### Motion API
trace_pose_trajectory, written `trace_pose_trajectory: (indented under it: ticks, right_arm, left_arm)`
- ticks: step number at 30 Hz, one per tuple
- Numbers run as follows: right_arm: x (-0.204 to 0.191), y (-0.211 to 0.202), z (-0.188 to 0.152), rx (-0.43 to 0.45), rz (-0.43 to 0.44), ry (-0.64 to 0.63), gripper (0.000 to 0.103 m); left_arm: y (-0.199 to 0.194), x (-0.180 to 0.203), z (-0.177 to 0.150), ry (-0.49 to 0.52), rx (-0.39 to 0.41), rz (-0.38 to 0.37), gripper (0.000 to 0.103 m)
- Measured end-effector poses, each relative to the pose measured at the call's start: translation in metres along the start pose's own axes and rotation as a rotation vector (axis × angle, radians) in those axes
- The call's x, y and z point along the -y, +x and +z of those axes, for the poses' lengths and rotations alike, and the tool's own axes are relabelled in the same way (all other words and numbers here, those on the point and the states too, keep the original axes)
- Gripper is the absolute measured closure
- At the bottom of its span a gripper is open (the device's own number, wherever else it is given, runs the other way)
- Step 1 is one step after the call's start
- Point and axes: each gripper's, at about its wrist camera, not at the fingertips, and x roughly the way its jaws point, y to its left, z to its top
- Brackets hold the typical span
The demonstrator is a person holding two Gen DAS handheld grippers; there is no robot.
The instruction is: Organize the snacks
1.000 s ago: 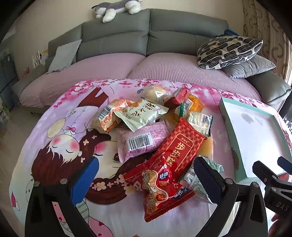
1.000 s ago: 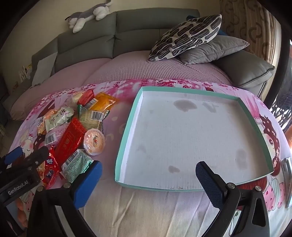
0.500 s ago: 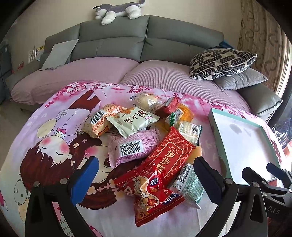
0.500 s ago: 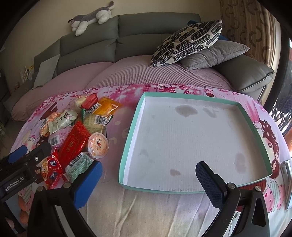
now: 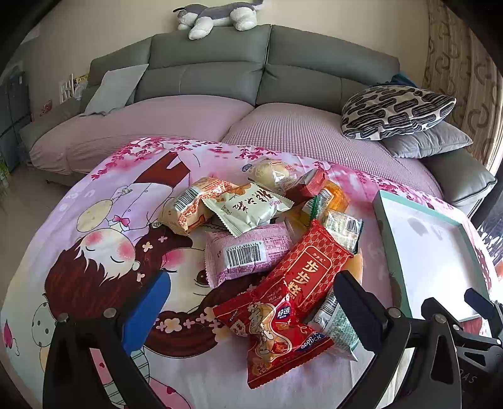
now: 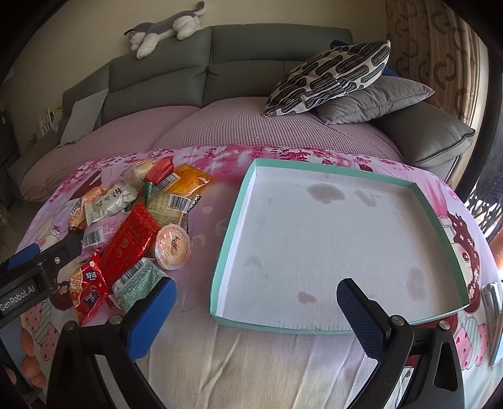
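Observation:
A pile of snack packets lies on a pink cartoon-print cloth point(image 5: 103, 239): a long red packet point(image 5: 306, 273), a small red packet point(image 5: 276, 333), a pink barcode packet point(image 5: 248, 251), a pale green packet point(image 5: 248, 206), and an orange jelly cup point(image 6: 173, 248). An empty shallow box with a teal rim point(image 6: 234, 232) lies right of the pile. My left gripper point(image 5: 251, 311) is open and empty, just before the small red packet. My right gripper point(image 6: 256, 314) is open and empty, over the box's near edge.
A grey sofa with purple seat covers point(image 5: 204, 116) stands behind the cloth. A patterned cushion point(image 6: 327, 78) and a grey cushion point(image 6: 377, 100) lie at its right end. A plush toy point(image 5: 217, 15) lies on the backrest. The floor shows at far left.
Both grippers have pulled back and risen a little, so the pile and box sit slightly farther off. Both stay open. The snacks have not moved.

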Motion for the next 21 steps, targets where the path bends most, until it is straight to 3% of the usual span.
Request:
trace_pose_trajectory:
  ticks: [21]
  right_arm:
    - [0.0045,0.0023,-0.0001,-0.012,-0.023,0.018,0.0]
  left_arm:
    - [0.0084,-0.0071,-0.0039,-0.02,-0.053,0.036,0.0]
